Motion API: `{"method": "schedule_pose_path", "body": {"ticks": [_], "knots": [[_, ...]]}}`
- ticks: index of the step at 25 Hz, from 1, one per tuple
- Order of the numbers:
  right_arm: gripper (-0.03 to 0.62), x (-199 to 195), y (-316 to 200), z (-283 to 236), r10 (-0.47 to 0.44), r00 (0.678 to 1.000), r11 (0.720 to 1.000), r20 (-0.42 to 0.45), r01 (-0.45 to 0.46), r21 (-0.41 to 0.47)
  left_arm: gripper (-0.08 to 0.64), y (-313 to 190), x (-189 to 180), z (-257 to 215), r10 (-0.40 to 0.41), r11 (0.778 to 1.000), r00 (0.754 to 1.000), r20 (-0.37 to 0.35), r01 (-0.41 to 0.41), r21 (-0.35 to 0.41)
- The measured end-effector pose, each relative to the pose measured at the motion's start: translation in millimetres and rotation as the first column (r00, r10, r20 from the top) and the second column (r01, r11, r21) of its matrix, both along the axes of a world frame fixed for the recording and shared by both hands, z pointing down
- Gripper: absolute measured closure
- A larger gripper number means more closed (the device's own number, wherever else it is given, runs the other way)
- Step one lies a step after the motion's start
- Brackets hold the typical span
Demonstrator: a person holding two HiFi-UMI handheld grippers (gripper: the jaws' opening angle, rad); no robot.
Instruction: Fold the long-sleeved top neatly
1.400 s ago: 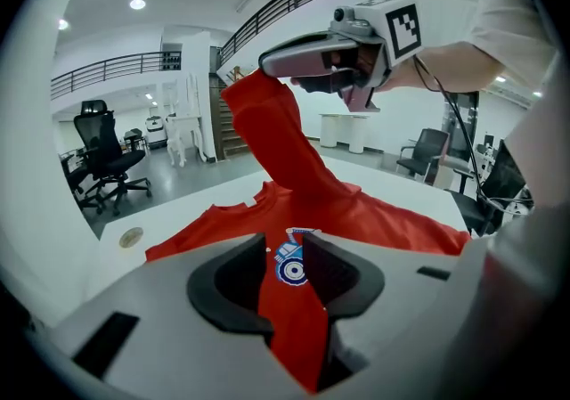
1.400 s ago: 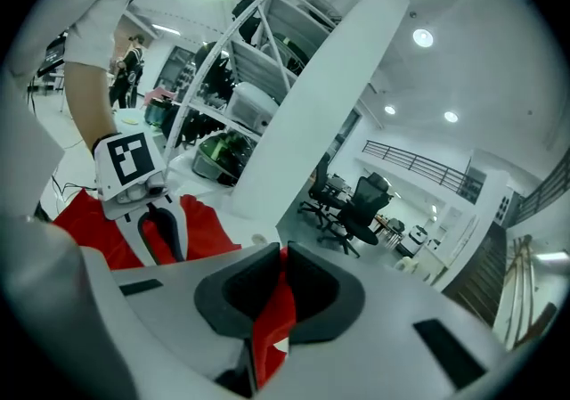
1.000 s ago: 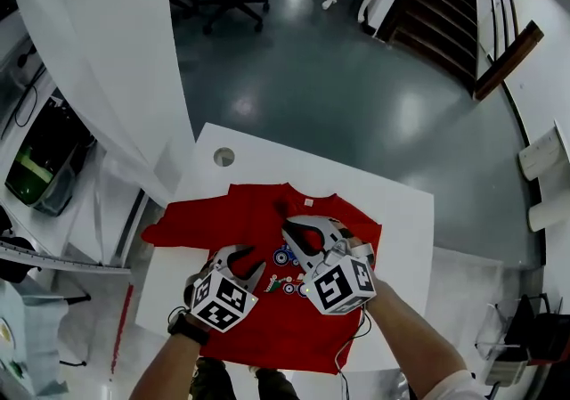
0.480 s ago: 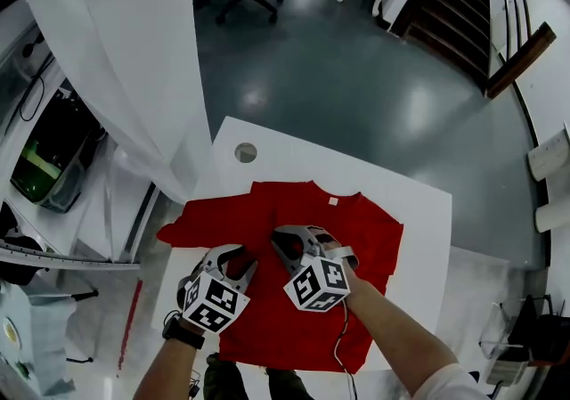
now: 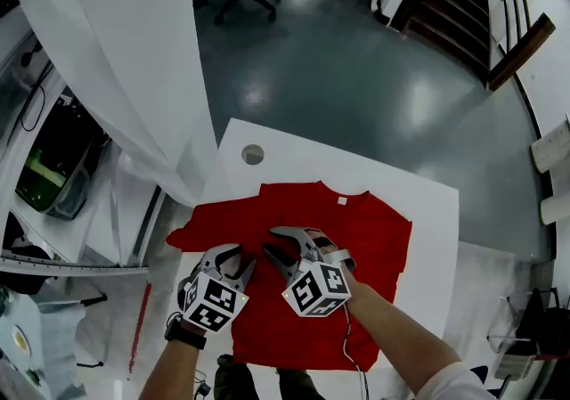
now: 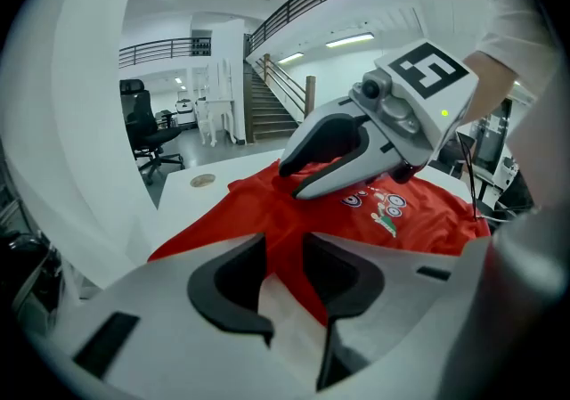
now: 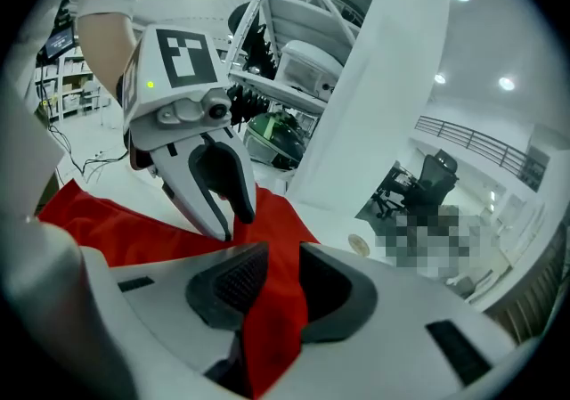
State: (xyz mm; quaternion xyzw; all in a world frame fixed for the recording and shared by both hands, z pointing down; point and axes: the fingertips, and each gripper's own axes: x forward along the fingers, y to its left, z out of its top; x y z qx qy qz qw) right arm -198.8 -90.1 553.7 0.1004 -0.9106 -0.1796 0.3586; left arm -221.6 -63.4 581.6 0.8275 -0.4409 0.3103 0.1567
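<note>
Open hall, glossy grey floor [image 5: 356, 77], white curtain [image 5: 134, 60] on the left, white worktop [image 5: 436, 247] directly below. The red long-sleeved top [image 5: 374, 247] lies flat on it, front up. Its collar [image 5: 312, 189] is at the far side and the hem is toward the person, so the body's long axis runs straight away from them. One sleeve [image 5: 189, 233] sticks out to the left, across that axis, out to the worktop's left edge. No matching sleeve shows spread on the right. It's probably folded in, can't confirm.

Both grippers sit over the left half of the body.

Left gripper [image 5: 233, 257]: fingers apart, nothing pinched. Its own view shows bare worktop between them close in, with the top's side edge just ahead. It's at the side seam, just below the outstretched sleeve.

Right gripper [image 5: 270, 241]: fingers have just been opening and are now apart, with a raised ridge of red cloth running between them. The pads look slack on it, so I read that as released, not gripped. Its fingers point left, tips near the left gripper's.

Key relation for the next move: in the head view the loose sleeve lies up and left of both sets of fingers, and the left gripper is clearly nearer — just beside it. My guess is the sleeve gets picked up and carried right, over the body. The ridge under the right gripper may need flattening first, or the fold will come out lumpy.
</note>
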Motion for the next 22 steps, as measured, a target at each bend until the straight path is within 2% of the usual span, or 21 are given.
{"method": "schedule_pose_path", "body": {"ticks": [7,14,17,22], "knots": [[0.471,-8,-3,-11,-0.007,1.000,1.000,0.017,0.007,0.007,0.426,8,-51,6,-0.116,0.993,0.993,0.004,0.116,-0.016],[0.471,-51,1,-1,-0.061,0.998,0.998,-0.009,0.061,-0.007,0.425,17,-137,18,-0.280,0.960,0.960,-0.005,0.279,-0.034],[0.471,-77,6,6,-0.100,0.995,0.995,-0.027,0.100,-0.024,0.426,22,-164,25,-0.313,0.949,0.950,0.004,0.313,-0.044],[0.471,-114,21,18,-0.164,0.985,0.985,-0.052,0.161,-0.060,0.425,31,-193,43,-0.319,0.944,0.947,0.036,0.321,-0.073]]}}
